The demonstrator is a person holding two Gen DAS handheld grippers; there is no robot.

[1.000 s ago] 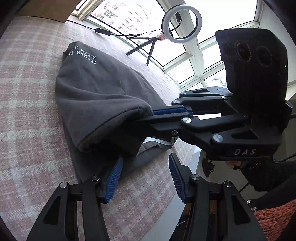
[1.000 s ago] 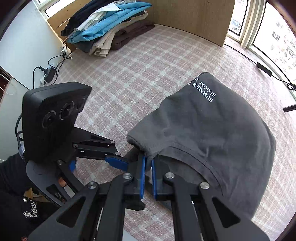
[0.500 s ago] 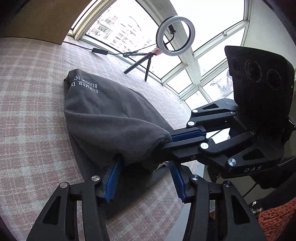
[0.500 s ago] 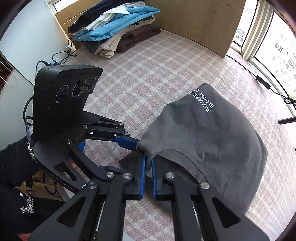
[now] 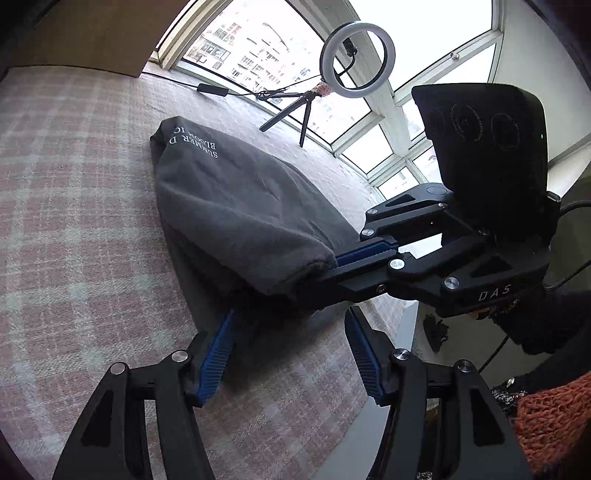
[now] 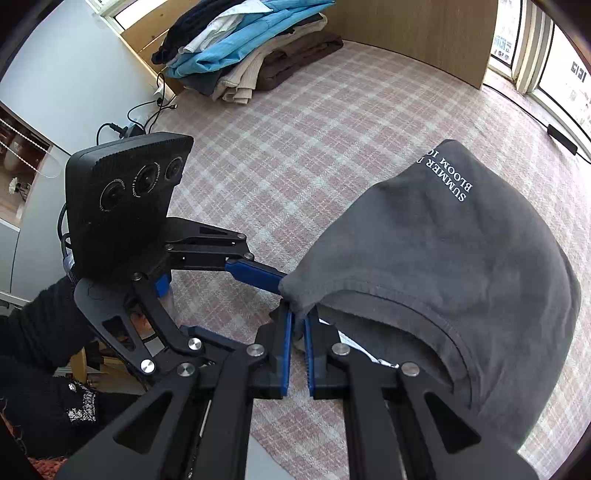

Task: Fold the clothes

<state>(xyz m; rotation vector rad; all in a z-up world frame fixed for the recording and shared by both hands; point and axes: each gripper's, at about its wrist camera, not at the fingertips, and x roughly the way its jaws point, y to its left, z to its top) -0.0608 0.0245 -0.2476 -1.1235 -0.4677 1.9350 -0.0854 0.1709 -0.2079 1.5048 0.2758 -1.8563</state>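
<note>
A wide surface covered in a pink and white checked cloth (image 6: 332, 147) spreads out ahead of both hand-held grippers; whether a bed or a table lies under it cannot be told. On it, straight ahead of the left hand-held gripper (image 5: 291, 336) and ahead and to the right of the right hand-held gripper (image 6: 298, 325), lies the dark grey sweatshirt (image 5: 236, 206), its far end flat on the cloth with white lettering showing, its near edge lifted off the surface. Far beyond the right hand-held gripper, against a wooden board (image 6: 424, 33), sits a pile of clothes (image 6: 251, 48) in blue, beige, brown and dark colours. Beyond the sweatshirt from the left side stands a ring light (image 5: 356, 59) on a small tripod by the windows (image 5: 266, 40).

The right hand-held gripper is clenched on the raised near hem of the sweatshirt, its blue pads pinching the fabric. The left hand-held gripper's jaws are opening; the sweatshirt's lower layer lies between them, and the pads stand apart without pressing it.
</note>
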